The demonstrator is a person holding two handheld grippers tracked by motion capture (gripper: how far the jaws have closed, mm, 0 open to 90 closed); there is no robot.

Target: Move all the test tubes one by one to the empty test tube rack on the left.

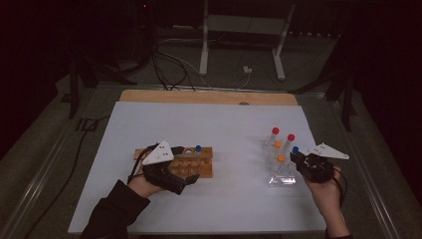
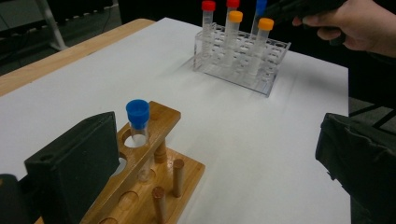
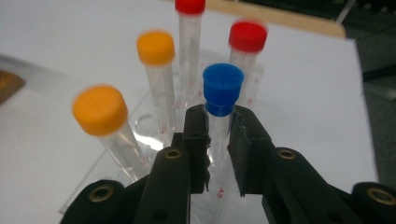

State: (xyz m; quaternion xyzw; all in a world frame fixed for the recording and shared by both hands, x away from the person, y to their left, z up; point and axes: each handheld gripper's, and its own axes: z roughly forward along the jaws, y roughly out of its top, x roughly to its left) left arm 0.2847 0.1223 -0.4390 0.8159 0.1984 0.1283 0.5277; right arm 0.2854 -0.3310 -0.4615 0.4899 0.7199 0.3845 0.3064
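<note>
A clear plastic rack [image 1: 281, 179] at the right of the white table holds capped tubes: two red [image 3: 248, 36], two orange [image 3: 100, 109] and one blue-capped tube [image 3: 222, 86]. My right gripper [image 3: 218, 135] is shut on the blue-capped tube just under its cap, and the tube still stands in the rack [image 3: 140, 122]. In the high view the right gripper [image 1: 294, 157] reaches the rack from the right. A wooden rack [image 1: 204, 168] at the left holds a second blue-capped tube [image 2: 137, 114]. My left gripper [image 1: 186, 163] hovers over the wooden rack [image 2: 163, 116], jaws wide open with nothing gripped.
The white tabletop [image 1: 224, 124] has free room between the two racks and at the back. A wooden strip [image 1: 209, 96] runs along its far edge. Beyond it are cables and a white stand's legs [image 1: 204, 55] on a dark floor.
</note>
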